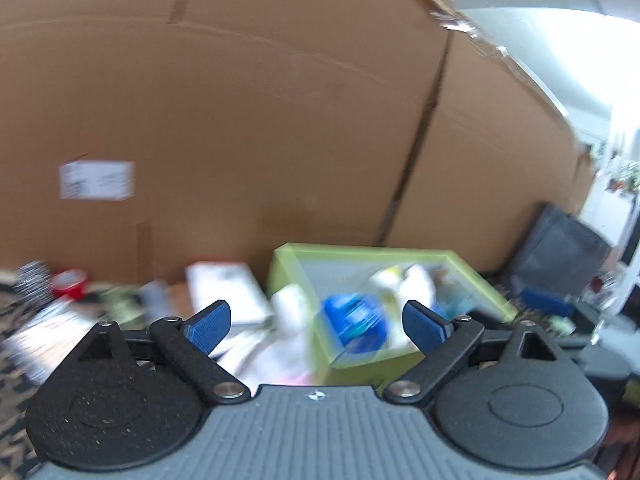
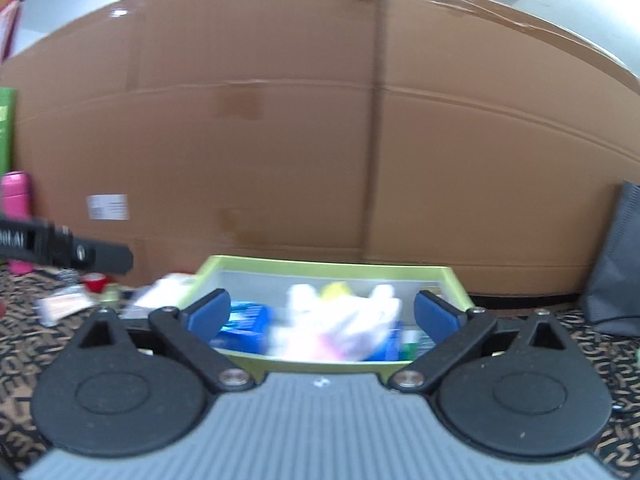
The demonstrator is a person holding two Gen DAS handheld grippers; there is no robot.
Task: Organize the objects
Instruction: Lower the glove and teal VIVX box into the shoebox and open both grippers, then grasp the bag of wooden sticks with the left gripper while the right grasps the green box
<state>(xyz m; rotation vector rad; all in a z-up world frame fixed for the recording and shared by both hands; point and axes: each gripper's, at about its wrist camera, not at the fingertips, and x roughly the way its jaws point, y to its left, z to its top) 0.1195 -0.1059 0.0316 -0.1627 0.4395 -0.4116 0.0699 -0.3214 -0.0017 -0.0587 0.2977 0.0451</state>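
Note:
A lime-green tray (image 2: 240,266) stands on the patterned cloth in front of a big cardboard box. Inside it lie a blue box (image 2: 244,324), a white and pink plastic bag (image 2: 340,324) and a yellow item (image 2: 338,290); all are blurred. My right gripper (image 2: 322,314) hovers open at the tray's near rim with nothing between its blue pads (image 2: 208,314). The left wrist view shows the same green tray (image 1: 472,276) from its left, with the blue box (image 1: 354,322) inside. My left gripper (image 1: 316,324) is open and empty, near the tray's left corner, above a white bag (image 1: 288,320).
The cardboard box (image 2: 320,140) walls off the back. Left of the tray lie white papers (image 1: 224,288), a red tape roll (image 1: 70,284) and a pink bottle (image 2: 16,196). A black bar (image 2: 68,250) pokes in from the left. A dark grey bag (image 2: 616,260) stands at the right.

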